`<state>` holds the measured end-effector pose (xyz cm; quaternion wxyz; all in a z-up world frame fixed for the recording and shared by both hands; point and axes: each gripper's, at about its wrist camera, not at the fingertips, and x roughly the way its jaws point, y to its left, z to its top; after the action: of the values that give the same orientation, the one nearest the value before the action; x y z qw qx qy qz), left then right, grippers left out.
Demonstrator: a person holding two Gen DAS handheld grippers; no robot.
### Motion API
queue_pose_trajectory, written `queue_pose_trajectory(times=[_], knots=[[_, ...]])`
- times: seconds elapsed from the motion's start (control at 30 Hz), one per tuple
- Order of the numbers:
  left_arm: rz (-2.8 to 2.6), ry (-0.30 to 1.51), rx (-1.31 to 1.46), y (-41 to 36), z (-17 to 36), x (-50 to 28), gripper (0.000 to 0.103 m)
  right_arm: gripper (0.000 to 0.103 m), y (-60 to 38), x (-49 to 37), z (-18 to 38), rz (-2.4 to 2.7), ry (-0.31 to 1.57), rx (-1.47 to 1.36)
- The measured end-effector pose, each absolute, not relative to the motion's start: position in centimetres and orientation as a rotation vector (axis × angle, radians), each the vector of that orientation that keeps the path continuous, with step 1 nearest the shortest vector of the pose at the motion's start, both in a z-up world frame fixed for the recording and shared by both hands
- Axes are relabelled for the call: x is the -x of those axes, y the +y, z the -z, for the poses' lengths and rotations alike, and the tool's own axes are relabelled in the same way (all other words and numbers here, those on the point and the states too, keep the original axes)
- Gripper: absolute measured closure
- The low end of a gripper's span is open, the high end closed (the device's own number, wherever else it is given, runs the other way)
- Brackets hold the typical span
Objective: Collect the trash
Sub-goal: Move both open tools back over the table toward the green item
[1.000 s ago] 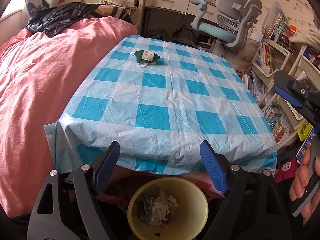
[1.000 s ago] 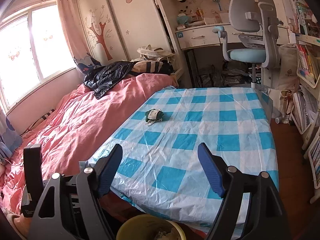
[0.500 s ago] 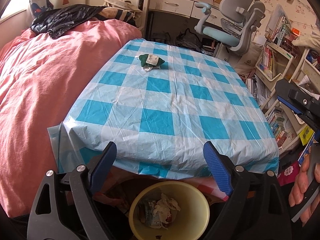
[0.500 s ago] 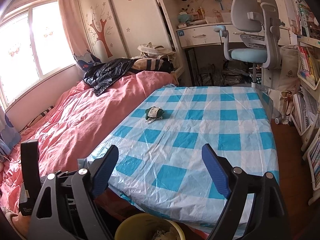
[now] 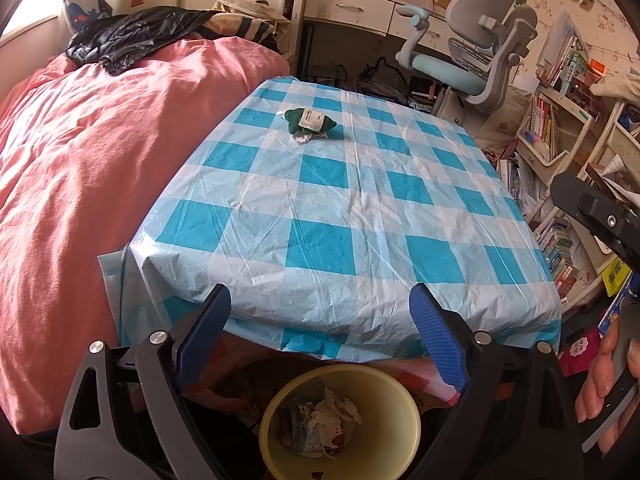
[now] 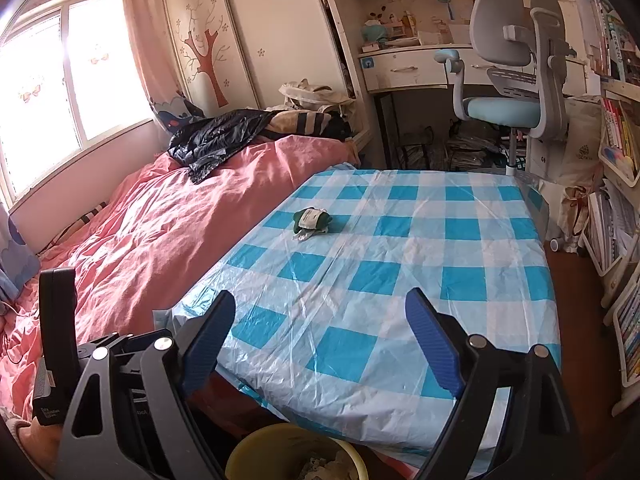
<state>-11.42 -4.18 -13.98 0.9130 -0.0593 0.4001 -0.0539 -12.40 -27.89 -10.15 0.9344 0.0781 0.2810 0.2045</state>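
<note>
Since a second ago, our left gripper (image 5: 320, 334) has spread its jaws wider and they are opening further, nothing between them; our right gripper (image 6: 319, 339) also stands apart, empty. The crumpled green wrapper with white label (image 5: 309, 122) lies on the blue-checked plastic-covered surface (image 5: 360, 208), far from the round yellow plastic bin (image 5: 340, 420) of trash below us.

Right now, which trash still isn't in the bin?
The green wrapper with the white label, lying alone on the checked tablecloth toward the far side. The other crumpled scraps already sit inside the yellow bin below the table's near edge.
</note>
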Motion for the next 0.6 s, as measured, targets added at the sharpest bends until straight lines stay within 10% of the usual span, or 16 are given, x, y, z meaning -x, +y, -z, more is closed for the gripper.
queue_pose_trajectory(times=[0.6], knots=[[0.081,0.821,0.124,-3.5,13.0,9.6,0.012,0.019,-26.2,11.5,10.5,-0.445,0.596,-0.116]])
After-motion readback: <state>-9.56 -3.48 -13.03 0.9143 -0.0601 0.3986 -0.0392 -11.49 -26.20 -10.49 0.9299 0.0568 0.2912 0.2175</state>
